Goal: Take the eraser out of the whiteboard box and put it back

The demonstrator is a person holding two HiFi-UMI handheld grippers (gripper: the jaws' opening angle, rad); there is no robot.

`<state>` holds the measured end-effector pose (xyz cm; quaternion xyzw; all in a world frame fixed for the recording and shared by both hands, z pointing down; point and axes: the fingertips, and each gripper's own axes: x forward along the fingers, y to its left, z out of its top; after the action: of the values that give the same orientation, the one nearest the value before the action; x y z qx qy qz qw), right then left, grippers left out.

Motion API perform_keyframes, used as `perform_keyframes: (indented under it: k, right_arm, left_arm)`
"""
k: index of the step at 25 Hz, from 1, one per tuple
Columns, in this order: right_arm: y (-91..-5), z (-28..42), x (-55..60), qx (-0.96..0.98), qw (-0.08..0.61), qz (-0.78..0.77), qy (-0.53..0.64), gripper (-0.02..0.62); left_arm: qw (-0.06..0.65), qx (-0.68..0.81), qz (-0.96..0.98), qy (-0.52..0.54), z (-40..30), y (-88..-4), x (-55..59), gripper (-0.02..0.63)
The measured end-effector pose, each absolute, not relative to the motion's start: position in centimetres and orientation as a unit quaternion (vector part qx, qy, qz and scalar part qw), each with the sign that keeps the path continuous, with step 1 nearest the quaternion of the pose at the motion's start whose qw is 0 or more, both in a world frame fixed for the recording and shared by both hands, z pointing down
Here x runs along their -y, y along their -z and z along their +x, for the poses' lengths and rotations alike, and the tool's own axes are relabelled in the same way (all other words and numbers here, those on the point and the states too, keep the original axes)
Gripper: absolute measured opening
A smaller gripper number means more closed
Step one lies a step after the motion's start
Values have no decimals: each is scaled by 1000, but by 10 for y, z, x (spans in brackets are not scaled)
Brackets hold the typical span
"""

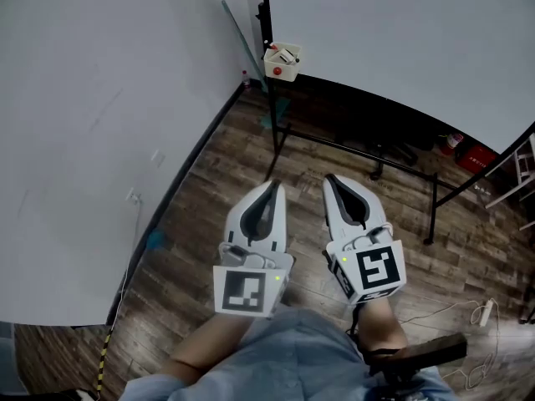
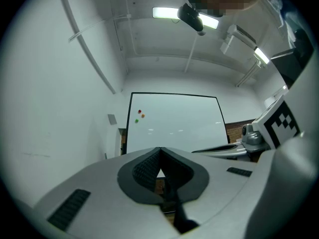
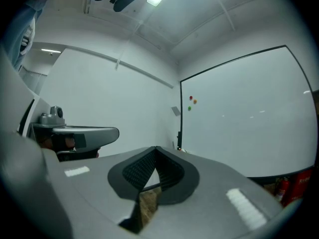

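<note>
Left gripper, right gripper closed; cream whiteboard box holds pale eraser.

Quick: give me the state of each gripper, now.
Left gripper: closed, holding nothing.
Right gripper: closed, holding nothing.

The head view looks steeply down on the left gripper, the right gripper and the floor. Both gripper views face level toward the whiteboard, seemingly well off, which all three views share.
</note>
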<state>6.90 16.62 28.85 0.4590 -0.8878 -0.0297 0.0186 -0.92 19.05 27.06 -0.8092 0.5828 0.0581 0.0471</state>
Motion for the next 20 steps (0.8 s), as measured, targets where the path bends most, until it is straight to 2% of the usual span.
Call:
perform_keyframes:
  k: [10,20]
  right_arm:
    - [-283,12,-93,888,20,457,51,2]
    - [-291,3,-61,877,38,476,46,2]
  left_arm:
    - [43,-571,-817,-72,-62,-268,-113,3]
    - [18,-557,-827,-67,-77,-283,-79,3]
